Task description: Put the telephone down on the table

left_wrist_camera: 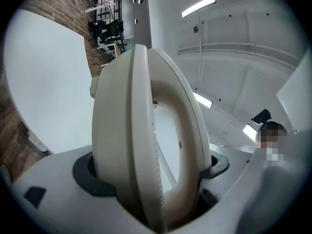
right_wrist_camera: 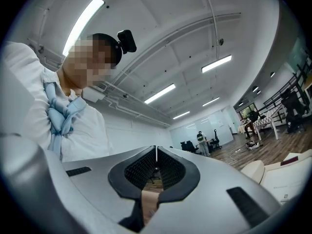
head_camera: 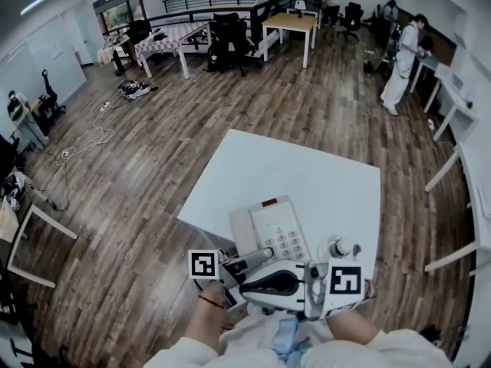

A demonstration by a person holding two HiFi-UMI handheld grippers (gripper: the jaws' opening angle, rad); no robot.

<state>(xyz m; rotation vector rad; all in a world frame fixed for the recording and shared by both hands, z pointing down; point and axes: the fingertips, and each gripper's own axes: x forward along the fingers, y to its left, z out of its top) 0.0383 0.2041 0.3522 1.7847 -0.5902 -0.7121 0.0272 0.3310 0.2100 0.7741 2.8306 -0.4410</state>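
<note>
**Inspector:** Nearest the head camera are the person's white sleeves (head_camera: 184, 353), and just beyond them the two marker cubes (head_camera: 203, 264). State of the left gripper (left_wrist_camera: 152, 179)?

**Assistant:** Pinching the cream telephone (head_camera: 270, 232). The left gripper view shows the jaws clamped across one end of the set. One dark pad (left_wrist_camera: 87, 174) presses the body and the other presses the handset (left_wrist_camera: 187, 130), which sits in its cradle.

**Inspector:** Location of the telephone?

**Assistant:** In the head view it lies keypad up over the near edge of the white counter (head_camera: 307, 167), with its near corner overlapping that edge. Whether its underside touches the counter cannot be told from any view.

**Inspector:** Right gripper (right_wrist_camera: 156, 154)?

**Assistant:** Jaws pressed together, pads meeting along one line, nothing between them. In the head view it points across toward the left gripper, just on the near side of the telephone. A cream corner of the set shows at the right edge of the right gripper view.

**Inspector:** Surroundings?

**Assistant:** Wood-plank floor (head_camera: 153, 152) around the counter, and desks and chairs (head_camera: 230, 41) at the far end. A person in white (head_camera: 400, 64) stands well apart at the right.
</note>
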